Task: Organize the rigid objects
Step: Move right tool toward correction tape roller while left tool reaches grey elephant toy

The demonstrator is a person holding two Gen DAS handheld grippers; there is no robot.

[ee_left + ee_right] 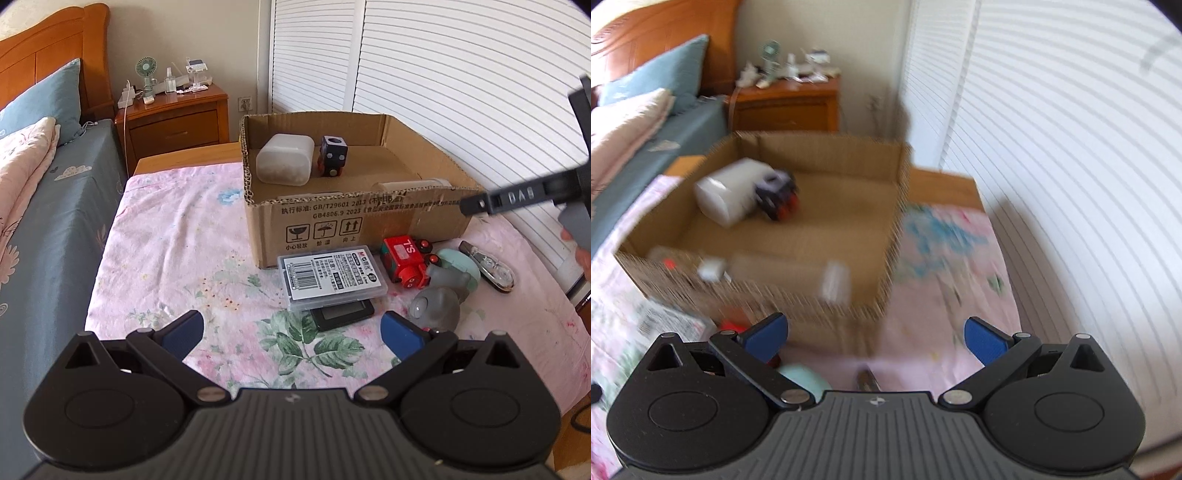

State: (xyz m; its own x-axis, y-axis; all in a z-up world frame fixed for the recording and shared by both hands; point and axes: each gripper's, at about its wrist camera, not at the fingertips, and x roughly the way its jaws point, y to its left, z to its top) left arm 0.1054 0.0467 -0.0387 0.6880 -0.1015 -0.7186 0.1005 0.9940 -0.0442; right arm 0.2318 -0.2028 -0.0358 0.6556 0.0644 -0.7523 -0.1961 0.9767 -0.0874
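Left gripper point(291, 334) spread wide, blue fingers point(184, 332) holding nothing, hovering over the flowered cloth point(177, 236). Just ahead of the fingertips, between them: a black flat device point(343, 314) lying on the cloth, partly under a clear plastic case point(330, 278) with a barcode label. Ahead of the right-hand finger: a grey rounded toy point(437, 306), touching a pale green round piece point(460, 267) behind it. Further ahead, a red toy train point(406, 264) on its side, just beside the case and close against the front wall of the cardboard box point(354, 221). Off to the right of those, a clear tape dispenser point(491, 267) on the cloth. Inside the box, at the far left corner: a white rounded container point(284, 158) with a dark blue toy block point(332, 155) touching its right side; a pale cylinder point(413, 184) lying against the near wall, mostly hidden.

Right gripper point(873, 336) also spread wide, blue fingers point(988, 341) gripping nothing, held above the near right corner of the box point(812, 229). View heavily blurred. Ahead and left of the fingers: the white container point(727, 192) and the dark block point(777, 197) together on the box floor. Small pale items along the near wall too smeared to name. Below the left-hand finger: a glimpse of the green piece point(803, 378) and something red point(733, 326).

In the left view, right gripper point(517, 195) entering from the right edge, over the box's near right corner.
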